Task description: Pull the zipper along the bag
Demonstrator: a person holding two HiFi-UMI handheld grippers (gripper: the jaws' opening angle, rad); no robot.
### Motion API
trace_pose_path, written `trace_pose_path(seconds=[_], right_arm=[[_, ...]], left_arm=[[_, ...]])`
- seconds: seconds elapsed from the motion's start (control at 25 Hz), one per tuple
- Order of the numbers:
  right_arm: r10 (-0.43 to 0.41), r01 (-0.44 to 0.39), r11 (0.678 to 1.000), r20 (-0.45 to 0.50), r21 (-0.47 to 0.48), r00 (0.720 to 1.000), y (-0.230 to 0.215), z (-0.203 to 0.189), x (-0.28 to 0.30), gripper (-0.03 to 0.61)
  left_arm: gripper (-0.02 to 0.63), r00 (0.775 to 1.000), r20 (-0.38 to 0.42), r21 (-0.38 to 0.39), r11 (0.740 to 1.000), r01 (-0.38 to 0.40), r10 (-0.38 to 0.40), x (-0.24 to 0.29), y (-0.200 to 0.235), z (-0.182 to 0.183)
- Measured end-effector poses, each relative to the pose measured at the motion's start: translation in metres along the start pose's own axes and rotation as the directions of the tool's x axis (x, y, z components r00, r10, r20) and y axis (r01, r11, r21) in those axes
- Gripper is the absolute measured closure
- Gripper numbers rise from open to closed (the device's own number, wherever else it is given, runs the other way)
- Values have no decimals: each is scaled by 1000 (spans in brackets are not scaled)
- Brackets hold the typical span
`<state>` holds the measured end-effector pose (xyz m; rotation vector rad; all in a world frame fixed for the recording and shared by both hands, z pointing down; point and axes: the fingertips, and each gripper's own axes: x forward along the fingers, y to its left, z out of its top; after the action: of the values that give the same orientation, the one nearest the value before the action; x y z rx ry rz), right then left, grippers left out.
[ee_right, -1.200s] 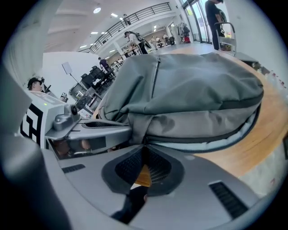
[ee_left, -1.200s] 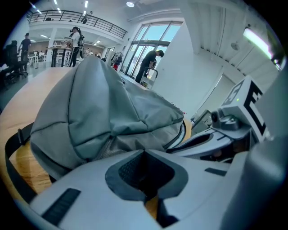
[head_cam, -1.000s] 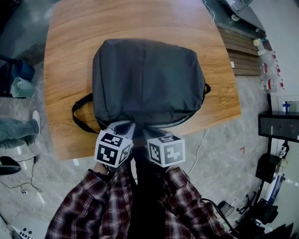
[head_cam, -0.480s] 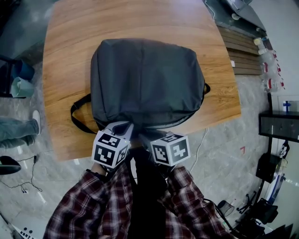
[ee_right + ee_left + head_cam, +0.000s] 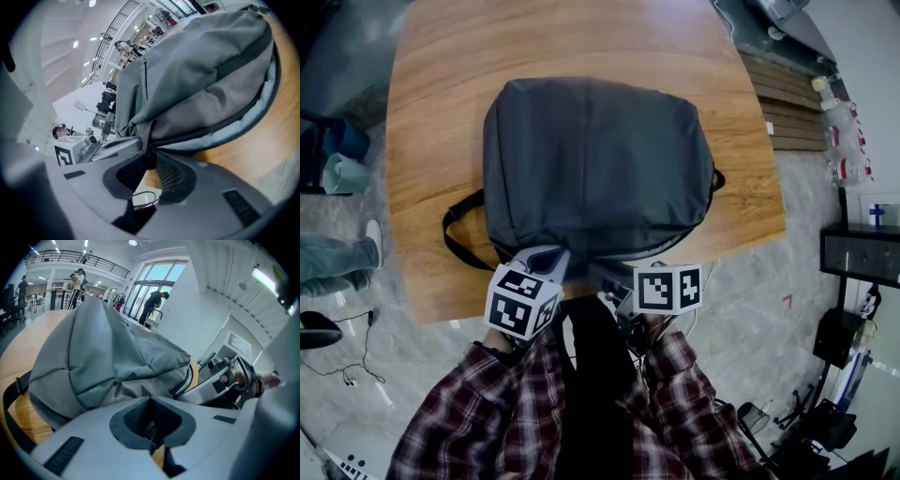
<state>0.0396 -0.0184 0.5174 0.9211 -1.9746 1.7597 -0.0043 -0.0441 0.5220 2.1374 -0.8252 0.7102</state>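
Grey bag (image 5: 600, 159): right gripper (image 5: 149, 159), nearer, pinches the zipper pull (image 5: 150, 149). The zipper track (image 5: 220, 121) curves toward 2 o'clock. The left gripper (image 5: 151, 425), at its 9 o'clock, clamps the bag.

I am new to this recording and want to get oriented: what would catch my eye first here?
A big grey backpack lies flat in the middle of a wooden table. At its near edge, both grippers are closed on it: the left gripper on the fabric, the right gripper at the zipper.
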Motion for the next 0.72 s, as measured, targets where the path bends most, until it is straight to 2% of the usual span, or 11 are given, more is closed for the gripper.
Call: trace_pose_path(seconds=[0.04, 0.08, 0.32, 0.52, 0.72], right_arm=[[2, -2, 1000, 5, 8, 1000, -1, 0, 0, 516], [-1, 1, 1000, 4, -3, 1000, 0, -2, 0, 552], [-89, 74, 979, -73, -190, 993, 4, -22, 10, 560], [-197, 144, 932, -131, -332, 972, -2, -35, 13, 558], [-218, 190, 927, -55, -323, 974, -2, -22, 6, 510]], left_arm=[[602, 1000, -1, 0, 1000, 1, -1, 0, 0, 0], [602, 1000, -1, 1, 1000, 2, -2, 0, 0, 0], [601, 1000, 0, 4, 1000, 5, -5, 0, 0, 0], [602, 1000, -1, 2, 1000, 8, -8, 0, 0, -1], [603, 1000, 1, 1, 1000, 13, -13, 0, 0, 0]])
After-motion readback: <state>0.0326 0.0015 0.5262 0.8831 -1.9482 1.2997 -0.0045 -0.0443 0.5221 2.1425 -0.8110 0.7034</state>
